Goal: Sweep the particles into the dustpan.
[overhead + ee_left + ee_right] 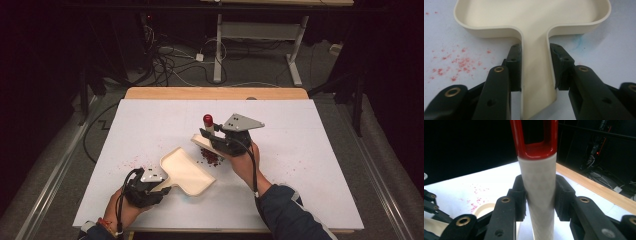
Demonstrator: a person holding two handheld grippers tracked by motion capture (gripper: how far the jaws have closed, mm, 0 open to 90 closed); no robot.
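**Dustpan and brush both gripped**

Your left tongs (534, 72) clamp the cream dustpan (187, 172) by its handle, pan flat on the desk (310, 150). Your right tongs (540, 197) squeeze the white brush handle (540, 195), red-tipped, just beyond the dustpan, bristles over red crumbs (210, 158) beside its mouth.

cream dustpan (187, 172) flat, white/red brush (207, 131) upright

No word, label, brand or number can be read anywhere in these views. The cream dustpan (534, 22) at the top of the left gripper view is plain, and the brush handle (540, 185) at the centre of the right gripper view bears only a faint woven texture. Anything printed among the dim gear at the upper right there is probably too dark to make out.
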